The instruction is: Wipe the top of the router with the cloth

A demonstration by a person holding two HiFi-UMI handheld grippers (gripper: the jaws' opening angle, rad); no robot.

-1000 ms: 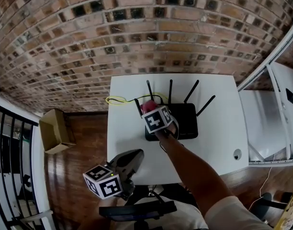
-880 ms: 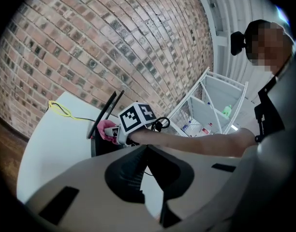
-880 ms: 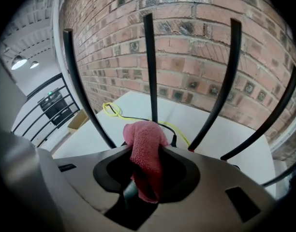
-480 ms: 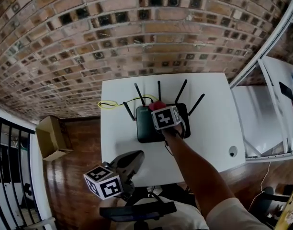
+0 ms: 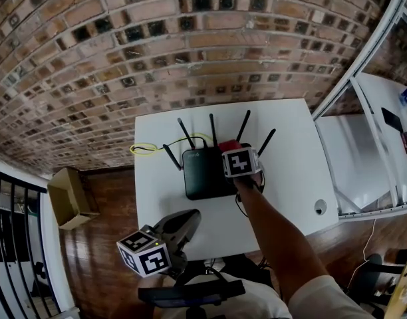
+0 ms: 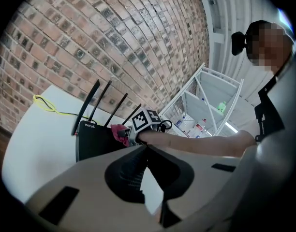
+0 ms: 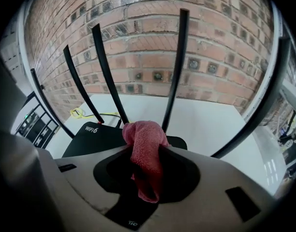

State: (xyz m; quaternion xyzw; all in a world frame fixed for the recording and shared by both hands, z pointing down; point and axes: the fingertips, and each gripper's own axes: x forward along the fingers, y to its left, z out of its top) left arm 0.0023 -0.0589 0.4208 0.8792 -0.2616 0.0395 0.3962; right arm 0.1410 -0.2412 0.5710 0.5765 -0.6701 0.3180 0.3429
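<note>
Two grippers are in play, one in each of our hands. Our bare right forearm (image 5: 270, 238) reaches from the lower right across the white worktop (image 5: 293, 151). It tilts the right gripper (image 5: 232, 149) steeply down at the rear right corner of the black router (image 5: 202, 175). Its jaws have just been closing and are clamped on a pink cloth (image 5: 230, 144), which bunches out past their tips onto the router's top. Our left gripper (image 5: 189, 216) hangs low by the worktop's near edge, almost level and aimed toward the router, with its jaws together and nothing between them.

Only the head view gives the whole layout. The router sits mid-worktop, a yellow cable (image 5: 145, 149) loops off its left rear, and a cardboard box (image 5: 69, 198) lies on the wooden floor at left. The right gripper view brings the cloth close, its front fold touching the foot of one of the black antennas (image 7: 174, 66), which rise against the brick wall (image 5: 190, 45). The left gripper view alone shows the right gripper side-on, with white shelving (image 6: 206, 100) behind it.

White lettering on the router's top reads "WIFI 6".
</note>
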